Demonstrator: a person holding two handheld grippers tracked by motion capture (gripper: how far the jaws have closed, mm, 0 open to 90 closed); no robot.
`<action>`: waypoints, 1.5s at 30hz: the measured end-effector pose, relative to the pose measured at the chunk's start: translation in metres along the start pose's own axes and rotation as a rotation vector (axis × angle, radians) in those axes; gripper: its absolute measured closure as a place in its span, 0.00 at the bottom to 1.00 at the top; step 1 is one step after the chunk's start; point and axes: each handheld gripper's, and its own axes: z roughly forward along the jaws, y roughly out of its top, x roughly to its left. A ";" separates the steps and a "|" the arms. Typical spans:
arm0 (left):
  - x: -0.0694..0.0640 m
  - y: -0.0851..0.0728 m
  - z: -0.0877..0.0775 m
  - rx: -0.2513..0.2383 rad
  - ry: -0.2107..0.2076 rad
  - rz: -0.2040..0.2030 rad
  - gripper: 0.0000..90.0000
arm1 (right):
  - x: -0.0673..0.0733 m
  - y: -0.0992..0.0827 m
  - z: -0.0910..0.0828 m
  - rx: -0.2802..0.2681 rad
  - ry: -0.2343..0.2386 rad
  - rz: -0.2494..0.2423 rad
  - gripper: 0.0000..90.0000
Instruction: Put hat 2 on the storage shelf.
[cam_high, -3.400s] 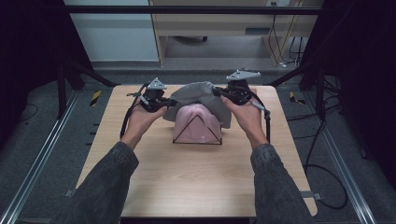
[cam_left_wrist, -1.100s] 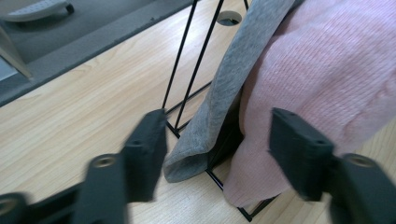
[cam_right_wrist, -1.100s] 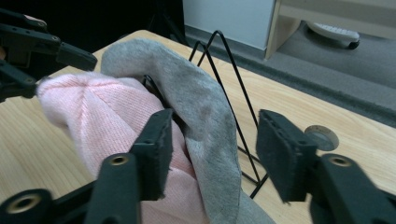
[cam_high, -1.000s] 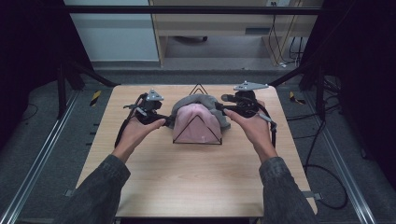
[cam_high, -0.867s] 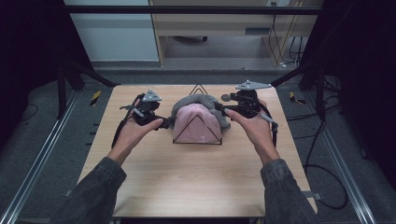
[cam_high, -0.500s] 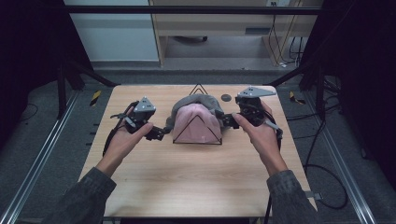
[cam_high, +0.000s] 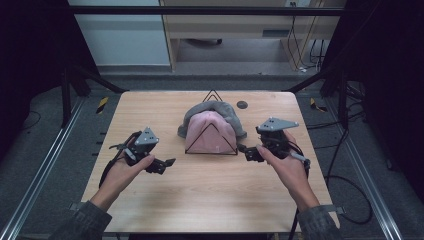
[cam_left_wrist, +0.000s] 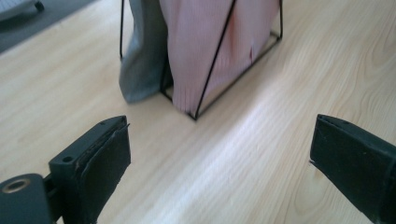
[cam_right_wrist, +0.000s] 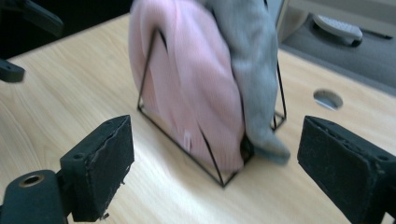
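Your left gripper (cam_high: 170, 162) sits over the near-left part of the table (cam_high: 210, 200), jaws wide apart with nothing between them; they have just been opening. In the left gripper view the pads frame bare wood, and the wire rack (cam_left_wrist: 219, 56) stands well ahead of them, apart.

Your right gripper (cam_high: 243, 150) rests just beside the rack's near-right corner, jaws likewise spread wide and empty, also just opened. In the right gripper view the pads (cam_right_wrist: 105, 163) flank the rack without touching it.

Outward from there: the black wire rack (cam_high: 210, 141) stands upright at mid-table. A pink knit (cam_high: 210, 131) is draped over it and fills its front triangle. A grey knit (cam_high: 212, 111) lies over the back, with one end hanging down to the wood on the right side. A small round hole (cam_high: 242, 104) in the tabletop sits just behind and to the right.

Risks, as judged from here:
- The rack looks light and thin-legged. A jaw sweeping past its near-right corner could tip or slide it, and both knits would go with it.
- The grey knit's loose end could snag on a pad and pull off.
- Closing on the fabric through the wire could catch the frame as well.
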 end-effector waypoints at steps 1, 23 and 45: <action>-0.001 -0.009 0.002 0.021 0.001 0.009 0.05 | -0.001 -0.013 0.001 0.014 -0.004 0.009 0.12; 0.016 -0.077 0.039 0.233 -0.033 -0.060 0.06 | 0.001 -0.107 0.043 0.191 -0.027 0.083 0.15; 0.013 -0.091 0.046 0.203 -0.011 -0.075 0.00 | 0.010 -0.126 0.065 0.255 -0.033 0.122 0.05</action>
